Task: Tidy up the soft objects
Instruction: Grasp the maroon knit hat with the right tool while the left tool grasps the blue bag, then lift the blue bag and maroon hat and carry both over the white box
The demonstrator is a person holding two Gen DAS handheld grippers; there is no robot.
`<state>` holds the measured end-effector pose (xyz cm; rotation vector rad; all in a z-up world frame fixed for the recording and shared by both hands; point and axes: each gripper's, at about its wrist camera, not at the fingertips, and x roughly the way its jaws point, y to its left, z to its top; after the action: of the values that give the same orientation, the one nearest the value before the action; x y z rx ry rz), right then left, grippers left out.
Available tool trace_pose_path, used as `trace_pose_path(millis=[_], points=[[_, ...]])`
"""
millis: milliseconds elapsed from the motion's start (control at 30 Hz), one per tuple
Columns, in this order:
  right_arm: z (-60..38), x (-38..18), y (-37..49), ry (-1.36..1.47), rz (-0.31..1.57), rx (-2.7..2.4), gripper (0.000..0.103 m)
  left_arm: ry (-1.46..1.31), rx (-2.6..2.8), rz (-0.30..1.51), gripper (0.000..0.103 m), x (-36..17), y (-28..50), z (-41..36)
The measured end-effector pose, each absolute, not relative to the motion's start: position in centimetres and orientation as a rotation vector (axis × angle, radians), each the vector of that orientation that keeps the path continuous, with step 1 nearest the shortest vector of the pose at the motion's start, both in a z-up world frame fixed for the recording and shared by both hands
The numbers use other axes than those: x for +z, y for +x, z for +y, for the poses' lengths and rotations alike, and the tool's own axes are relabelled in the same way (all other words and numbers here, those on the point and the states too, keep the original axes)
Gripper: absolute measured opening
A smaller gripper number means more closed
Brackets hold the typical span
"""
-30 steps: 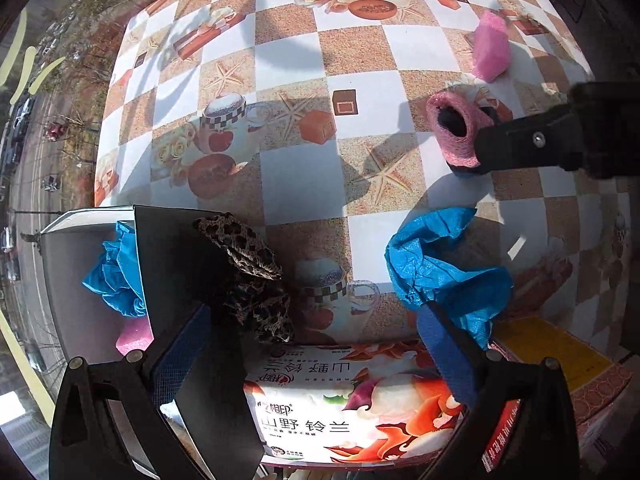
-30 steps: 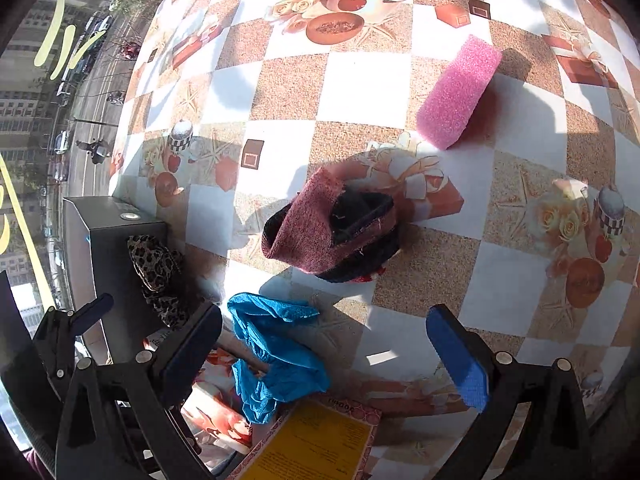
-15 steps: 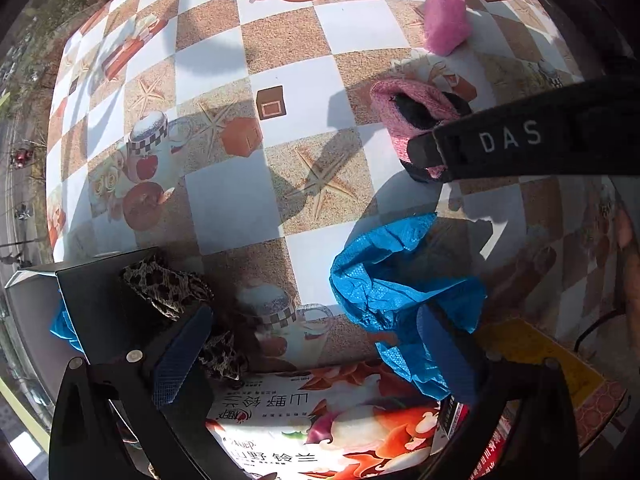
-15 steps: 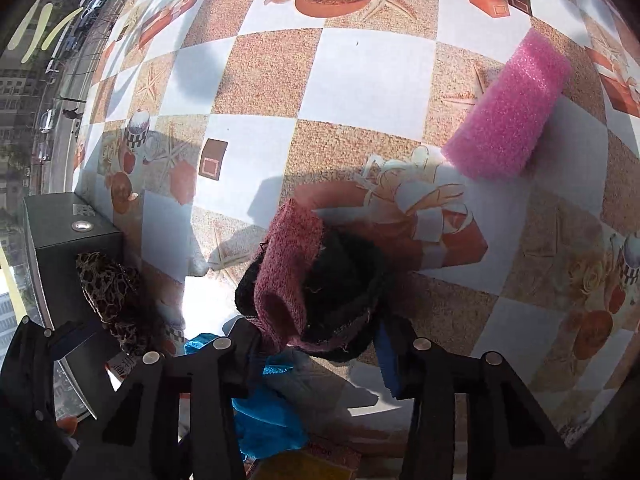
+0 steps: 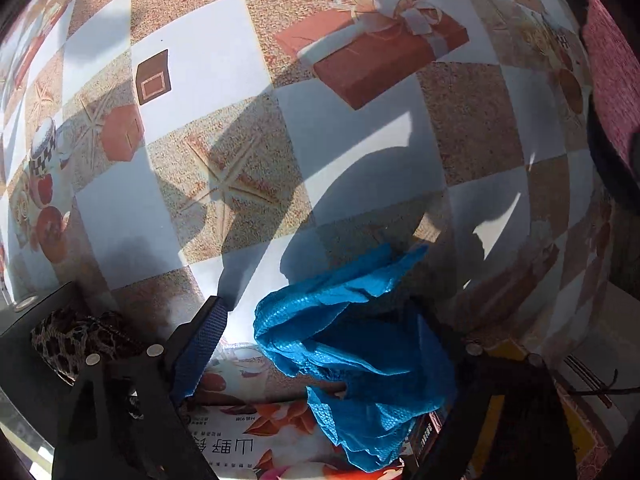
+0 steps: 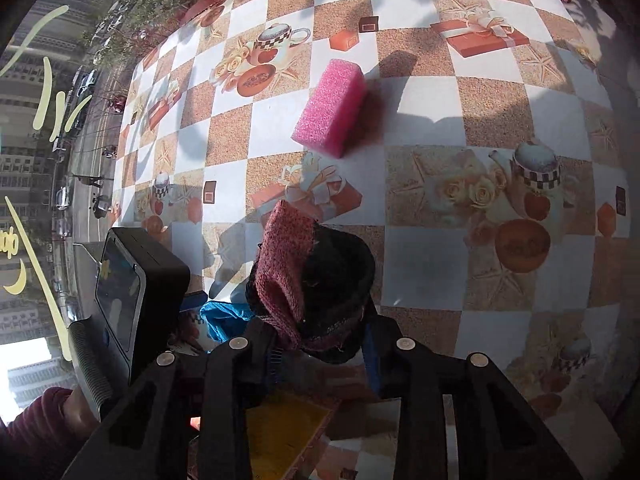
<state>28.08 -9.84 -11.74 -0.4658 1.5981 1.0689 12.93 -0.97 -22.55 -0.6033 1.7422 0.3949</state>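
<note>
My left gripper [image 5: 316, 340] is open, its jaws on either side of a crumpled blue cloth [image 5: 360, 344] that lies on a printed box. My right gripper [image 6: 320, 344] is shut on a dark red and black knitted hat [image 6: 308, 280] and holds it above the table; the hat also shows at the right edge of the left wrist view [image 5: 612, 80]. A pink sponge [image 6: 332, 108] lies on the checkered tablecloth [image 6: 424, 256] beyond the hat. A leopard-print cloth [image 5: 76, 340] hangs over the rim of a black bin at the left.
The black bin [image 5: 24, 320] stands at the table's left edge. A printed box [image 5: 248, 440] and a yellow booklet [image 6: 284, 428] lie near the front. The left gripper's camera body [image 6: 136, 292] is close to the left of the hat.
My right gripper closed on the knitted hat and lifted it off the table. My left gripper moved forward and down to straddle the blue cloth.
</note>
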Motion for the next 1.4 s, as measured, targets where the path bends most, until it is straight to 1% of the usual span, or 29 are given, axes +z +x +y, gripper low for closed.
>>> trace_pose_path(millis=[33,67,100,133,200,433,633,867,1400], points=[[-10.1,-11.6,27.9,-0.458,1.598,1.067,0.035,-0.584,0.399,1.735,0.072,-22.1,13.2,-1.3],[-10.5,-11.4,27.9,-0.453,1.595,1.061,0.035,-0.565,0.4,1.727,0.062,-21.6,13.5,-1.6],[-10.9,-11.2,27.7,-0.448,1.593,1.053,0.035,-0.56,0.393,1.714,0.032,-21.1,13.7,-1.6],[-11.3,-11.1,27.7,-0.439,1.594,1.046,0.035,-0.595,0.377,1.697,0.02,-20.8,13.8,-1.5],[-12.1,-10.9,27.4,-0.419,1.6,1.033,0.035,-0.622,0.393,1.658,0.02,-20.1,13.8,-1.4],[-14.7,-9.6,26.4,-0.387,1.581,0.99,0.035,-0.502,0.487,1.541,0.02,-16.0,13.4,-1.7],[-16.4,-8.4,26.1,-0.358,1.575,0.961,0.035,-0.443,0.535,1.475,0.02,-12.3,13.3,-2.9],[-17.4,-7.0,24.6,-0.359,1.554,0.963,0.035,-0.421,0.576,1.406,0.02,-8.0,11.1,-4.4],[-18.6,-4.1,20.2,-0.363,1.511,0.999,0.035,-0.45,0.638,1.263,0.02,-4.1,5.7,-4.1]])
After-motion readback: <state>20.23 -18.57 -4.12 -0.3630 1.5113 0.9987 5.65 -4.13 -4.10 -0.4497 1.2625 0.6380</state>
